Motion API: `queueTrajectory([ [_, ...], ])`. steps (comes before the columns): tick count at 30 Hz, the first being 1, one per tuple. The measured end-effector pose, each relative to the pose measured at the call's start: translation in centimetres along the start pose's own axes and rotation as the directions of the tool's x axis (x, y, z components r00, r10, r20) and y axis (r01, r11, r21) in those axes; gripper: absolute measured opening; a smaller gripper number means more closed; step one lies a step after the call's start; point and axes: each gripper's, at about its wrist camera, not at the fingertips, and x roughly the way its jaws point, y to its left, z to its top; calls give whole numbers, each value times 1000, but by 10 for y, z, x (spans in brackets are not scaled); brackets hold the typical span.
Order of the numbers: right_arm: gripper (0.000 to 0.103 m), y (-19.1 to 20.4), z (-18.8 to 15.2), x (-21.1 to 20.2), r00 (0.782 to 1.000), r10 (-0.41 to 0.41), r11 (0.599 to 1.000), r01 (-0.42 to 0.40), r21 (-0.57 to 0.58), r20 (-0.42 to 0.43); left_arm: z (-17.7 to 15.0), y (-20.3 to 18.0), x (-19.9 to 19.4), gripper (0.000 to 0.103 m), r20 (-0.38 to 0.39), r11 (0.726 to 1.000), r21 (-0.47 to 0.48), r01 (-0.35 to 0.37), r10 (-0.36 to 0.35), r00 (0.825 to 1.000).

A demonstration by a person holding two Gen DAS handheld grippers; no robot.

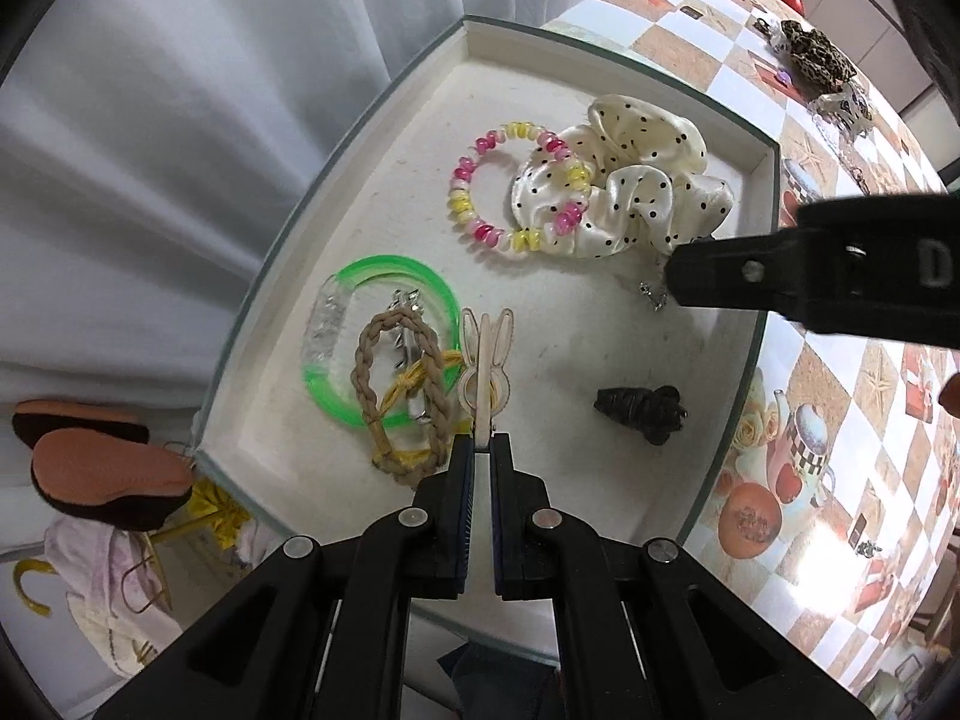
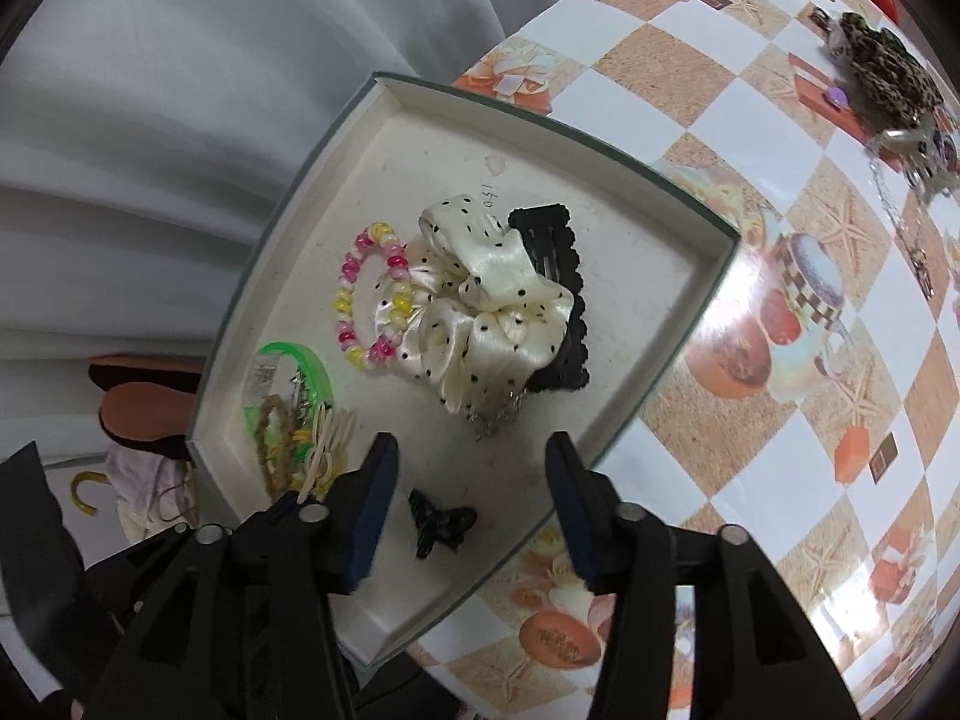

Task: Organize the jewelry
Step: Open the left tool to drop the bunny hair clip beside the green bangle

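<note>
Rabbit clip [image 1: 485, 360] pinched in left hand-held gripper [image 1: 483, 450] over tray [image 1: 600, 48]; right hand-held gripper [image 2: 471, 468] wide.

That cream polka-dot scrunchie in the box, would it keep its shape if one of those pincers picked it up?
Probably not. The scrunchie lies in loose, gathered satin folds, so it would likely sag and droop from wherever it is pinched. Its glossy sheen suggests slippery cloth that could slide from a shallow grip. It partly covers the beaded bracelet, so lifting it might nudge that.
</note>
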Motion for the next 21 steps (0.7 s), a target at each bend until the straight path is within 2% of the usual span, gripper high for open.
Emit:
queueTrajectory([
  [4,59,-5,-12,-17,1000,2,1000,-2,2,-1,-5,1,-10,9,0,1000,-11,-3,3,1000],
  [21,60,-20,-53,-48,999,-44,998,44,32,7,-37,12,-39,9,23,999,-24,23,-22,999],
])
